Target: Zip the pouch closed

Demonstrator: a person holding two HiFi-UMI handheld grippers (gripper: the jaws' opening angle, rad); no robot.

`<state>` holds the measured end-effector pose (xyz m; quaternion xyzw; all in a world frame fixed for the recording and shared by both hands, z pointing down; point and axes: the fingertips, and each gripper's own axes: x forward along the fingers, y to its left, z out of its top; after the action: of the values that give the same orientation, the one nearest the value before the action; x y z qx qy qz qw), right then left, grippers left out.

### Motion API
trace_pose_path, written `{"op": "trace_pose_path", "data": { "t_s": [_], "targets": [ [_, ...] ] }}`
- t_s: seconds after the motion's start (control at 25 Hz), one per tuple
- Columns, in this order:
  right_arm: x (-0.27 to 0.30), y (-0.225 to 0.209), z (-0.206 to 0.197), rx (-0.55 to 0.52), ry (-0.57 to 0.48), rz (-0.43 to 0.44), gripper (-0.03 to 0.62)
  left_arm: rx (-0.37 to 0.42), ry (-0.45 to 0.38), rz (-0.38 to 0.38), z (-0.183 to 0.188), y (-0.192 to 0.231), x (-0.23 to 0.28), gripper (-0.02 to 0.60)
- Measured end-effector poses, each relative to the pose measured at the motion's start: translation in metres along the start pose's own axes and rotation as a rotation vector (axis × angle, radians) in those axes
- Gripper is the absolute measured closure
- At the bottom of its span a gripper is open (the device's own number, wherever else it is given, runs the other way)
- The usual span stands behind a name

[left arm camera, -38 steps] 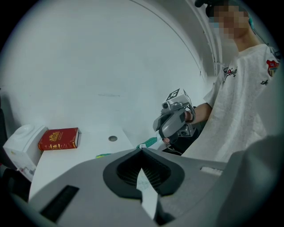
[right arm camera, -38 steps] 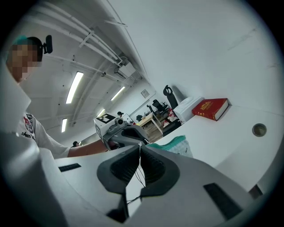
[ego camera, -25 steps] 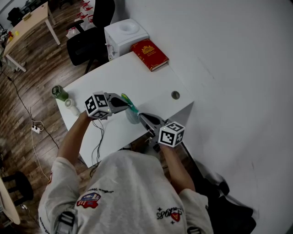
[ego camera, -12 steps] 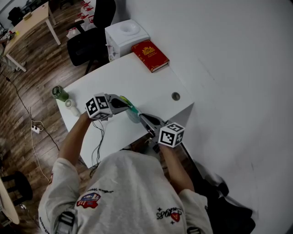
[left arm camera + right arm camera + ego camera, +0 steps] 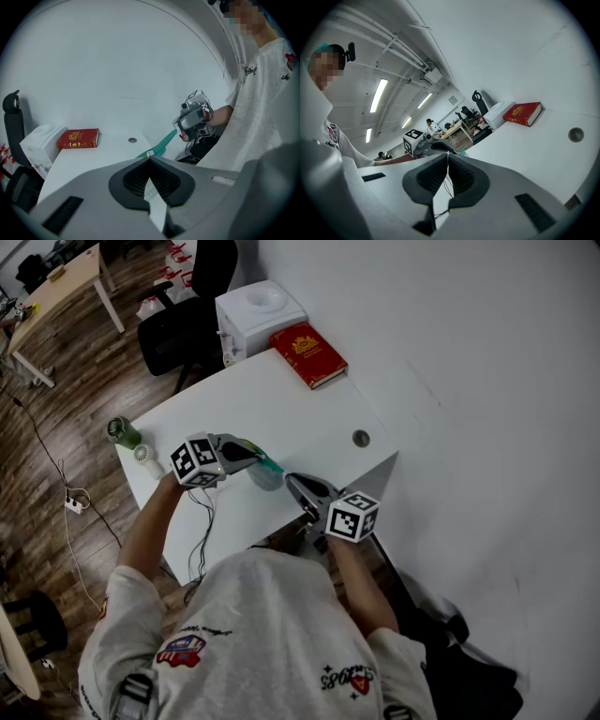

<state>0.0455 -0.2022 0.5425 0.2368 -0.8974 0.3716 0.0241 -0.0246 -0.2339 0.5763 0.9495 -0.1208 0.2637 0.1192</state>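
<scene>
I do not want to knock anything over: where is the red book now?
In the head view the red book lies at the far right corner of the white desk, just right of the white box.

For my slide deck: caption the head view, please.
Left gripper and right gripper both shut on a green-edged pouch over a white table, red book beyond.

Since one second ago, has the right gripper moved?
No. The right gripper stays shut on the pouch, just as far from the round hole.
</scene>
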Motion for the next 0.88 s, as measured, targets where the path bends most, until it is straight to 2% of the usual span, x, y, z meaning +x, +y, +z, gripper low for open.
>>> {"op": "trace_pose_path", "data": {
  "t_s": [0.28,0.44,0.88],
  "targets": [
    [0.007,0.003,-0.002,-0.014,0.014,0.006,0.579,-0.011,-0.008,0.029,-0.005,0.006,0.001,0.58],
    [0.002,0.005,0.002,-0.01,0.0,0.004,0.579,-0.013,-0.004,0.078,-0.009,0.017,-0.003,0.58],
    [-0.006,0.0,-0.003,-0.003,0.0,-0.015,0.579,-0.022,0.026,0.108,-0.026,0.021,-0.006,0.58]
  ]
}}
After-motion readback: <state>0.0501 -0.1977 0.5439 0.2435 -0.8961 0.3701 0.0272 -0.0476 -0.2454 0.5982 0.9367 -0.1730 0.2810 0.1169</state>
